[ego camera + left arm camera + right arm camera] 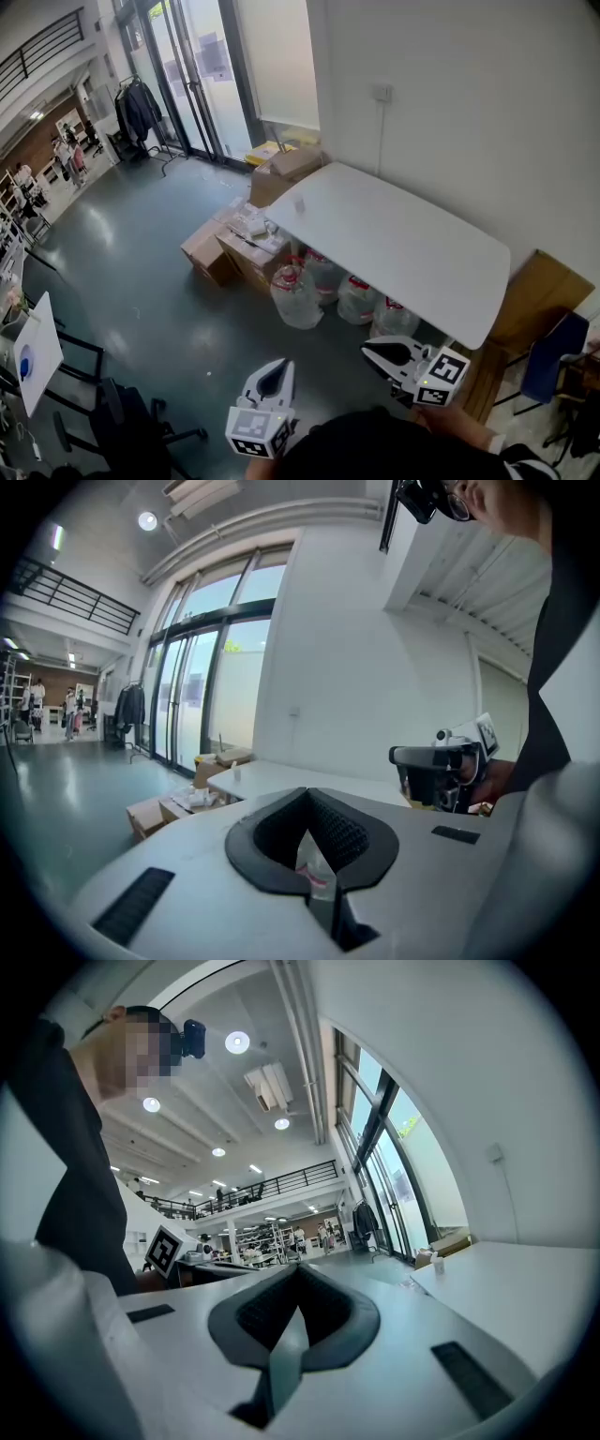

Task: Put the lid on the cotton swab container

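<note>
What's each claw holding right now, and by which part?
Nothing. The left claw and the right claw are both shut and empty, raised in the air short of the white table.

Smooth matt white tabletop (403, 244), brown cardboard boxes (211, 255), clear plastic jugs (295, 300), glossy dark floor (141, 281).

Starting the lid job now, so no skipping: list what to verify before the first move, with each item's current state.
1. Left gripper empty: ok, jaws together on nothing.
2. Right gripper empty: ok, jaws together on nothing.
3. Jaws open for a pick: not ok, both shut.
4. Container located: cannot tell; only a small object stands on the white table, too small to identify.
5. Lid located: cannot tell, none made out.
6. Reach: probably not ok; that object stands near the table's far end.
</note>
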### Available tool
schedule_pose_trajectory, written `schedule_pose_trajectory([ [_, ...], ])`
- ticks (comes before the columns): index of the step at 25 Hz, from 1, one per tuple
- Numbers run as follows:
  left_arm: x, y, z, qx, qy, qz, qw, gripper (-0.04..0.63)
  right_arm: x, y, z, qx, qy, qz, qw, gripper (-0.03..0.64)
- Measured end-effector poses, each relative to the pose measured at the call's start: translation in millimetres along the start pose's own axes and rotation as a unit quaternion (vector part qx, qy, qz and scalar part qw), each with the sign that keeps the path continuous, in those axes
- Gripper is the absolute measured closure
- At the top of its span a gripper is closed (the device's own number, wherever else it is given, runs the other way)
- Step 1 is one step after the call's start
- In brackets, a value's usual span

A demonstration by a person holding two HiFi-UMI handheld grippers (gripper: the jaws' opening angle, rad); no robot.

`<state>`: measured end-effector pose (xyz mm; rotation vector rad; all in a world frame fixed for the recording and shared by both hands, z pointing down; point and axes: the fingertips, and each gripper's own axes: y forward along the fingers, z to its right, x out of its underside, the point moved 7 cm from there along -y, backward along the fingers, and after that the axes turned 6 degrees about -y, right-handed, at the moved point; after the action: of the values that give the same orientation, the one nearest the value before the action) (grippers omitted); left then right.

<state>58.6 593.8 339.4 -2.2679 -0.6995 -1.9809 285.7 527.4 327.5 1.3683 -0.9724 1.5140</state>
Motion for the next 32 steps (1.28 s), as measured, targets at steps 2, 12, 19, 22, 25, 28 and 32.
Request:
schedule_pose_trajectory([
  [2, 0, -6, -8, 0.000, 0.000, 0.000, 1.0000, 0.583, 1, 10, -7, -0.011, 0.007, 0.003, 1.000, 0.601],
  [12, 17, -43, -53, 0.005, -0.005, -0.018, 0.9998, 0.583, 14, 59, -57, -0.041, 0.030, 0.013, 0.999, 0.600],
  [19, 29, -45, -81, 0.003, -0.024, -0.031, 0.9992, 0.583, 25, 81, -59, -0.040, 0.056, 0.013, 0.998, 0.600],
  [22, 27, -29, -89, 0.002, -0.026, -0.031, 0.9992, 0.583, 23, 91, -39, -0.038, 0.061, 0.022, 0.997, 0.600],
  [25, 17, -8, -99, -0.005, -0.029, -0.027, 0.9992, 0.583, 22, 106, -14, -0.049, 0.065, 0.023, 0.996, 0.600],
  [28, 5, 17, -115, -0.021, -0.037, -0.023, 0.9988, 0.583, 20, 130, 14, -0.077, 0.069, 0.019, 0.994, 0.598],
  [32, -10, 63, -134, -0.031, -0.042, -0.020, 0.9984, 0.583, 14, 159, 66, -0.107, 0.071, 0.014, 0.992, 0.598],
])
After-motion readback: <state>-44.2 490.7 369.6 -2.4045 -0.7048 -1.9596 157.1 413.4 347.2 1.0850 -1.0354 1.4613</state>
